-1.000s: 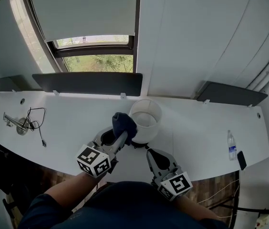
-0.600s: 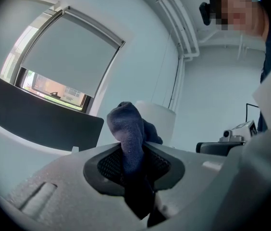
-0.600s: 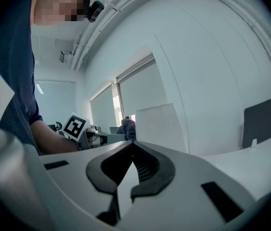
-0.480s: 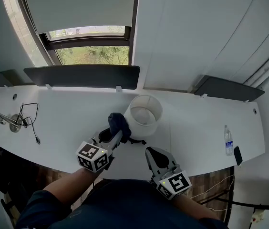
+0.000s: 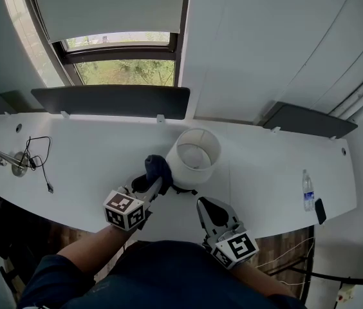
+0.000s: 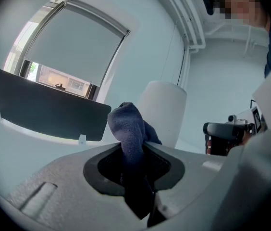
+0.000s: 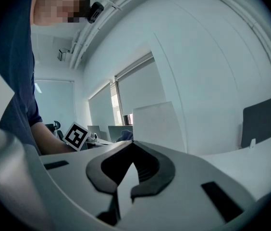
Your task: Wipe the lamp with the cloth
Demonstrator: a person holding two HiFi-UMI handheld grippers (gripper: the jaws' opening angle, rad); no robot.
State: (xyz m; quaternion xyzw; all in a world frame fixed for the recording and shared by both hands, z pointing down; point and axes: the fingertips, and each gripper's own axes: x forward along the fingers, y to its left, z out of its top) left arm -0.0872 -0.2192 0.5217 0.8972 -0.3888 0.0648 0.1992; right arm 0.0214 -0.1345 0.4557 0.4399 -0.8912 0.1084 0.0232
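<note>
The lamp point(image 5: 194, 153) with a white drum shade stands in the middle of the white desk point(image 5: 91, 172). My left gripper point(image 5: 152, 183) is shut on a dark blue cloth point(image 5: 158, 167), and the bunched cloth presses against the shade's lower left side. In the left gripper view the cloth point(image 6: 128, 126) sticks up from between the jaws in front of the shade point(image 6: 162, 109). My right gripper point(image 5: 209, 206) hovers near the desk's front edge, below the lamp, its jaws shut on nothing. The right gripper view point(image 7: 133, 144) looks at the shade point(image 7: 154, 124).
A water bottle point(image 5: 308, 195) and a black phone point(image 5: 318, 210) lie at the desk's right end. A cable and a metal fixture point(image 5: 19, 161) sit at the far left. Dark panels point(image 5: 111, 100) line the wall behind the desk, under a window.
The left gripper has drawn the cloth a little down and to the left along the shade's side. The right gripper has stayed put.
</note>
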